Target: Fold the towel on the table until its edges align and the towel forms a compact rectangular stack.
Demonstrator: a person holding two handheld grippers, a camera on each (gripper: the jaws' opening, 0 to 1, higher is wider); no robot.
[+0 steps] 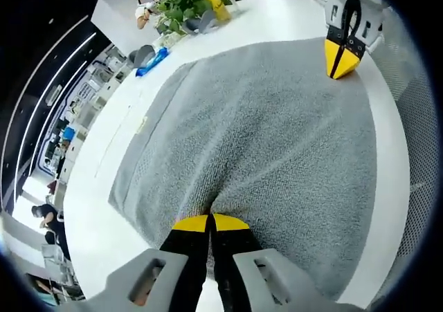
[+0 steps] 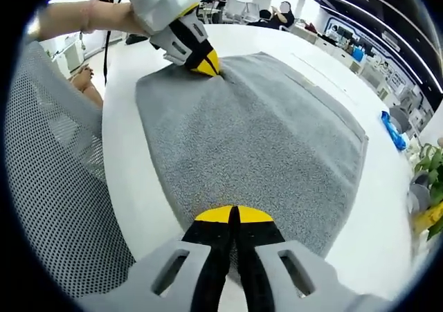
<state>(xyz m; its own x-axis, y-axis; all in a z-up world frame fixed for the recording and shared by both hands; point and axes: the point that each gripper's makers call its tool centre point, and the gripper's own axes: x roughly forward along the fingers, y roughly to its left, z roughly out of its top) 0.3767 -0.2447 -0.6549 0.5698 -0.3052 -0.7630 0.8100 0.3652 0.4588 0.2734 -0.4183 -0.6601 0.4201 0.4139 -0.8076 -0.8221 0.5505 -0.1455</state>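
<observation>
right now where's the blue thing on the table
In the left gripper view the blue packet lies on the white table past the grey towel's far corner, near the potted plant.

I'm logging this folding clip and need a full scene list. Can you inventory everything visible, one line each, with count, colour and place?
towel: one, grey, spread flat on the table, both grippers at its near edge
table: one, white, under the towel
potted plant: one, green, far end of the table
yellow object: one, beside the plant; kind unclear
blue item: one, on the table near the plant
mesh chair: one, grey, beside the table
people: several, in the background
left gripper: yellow tips, closed on the towel edge
right gripper: yellow tips, closed on the towel edge
</observation>
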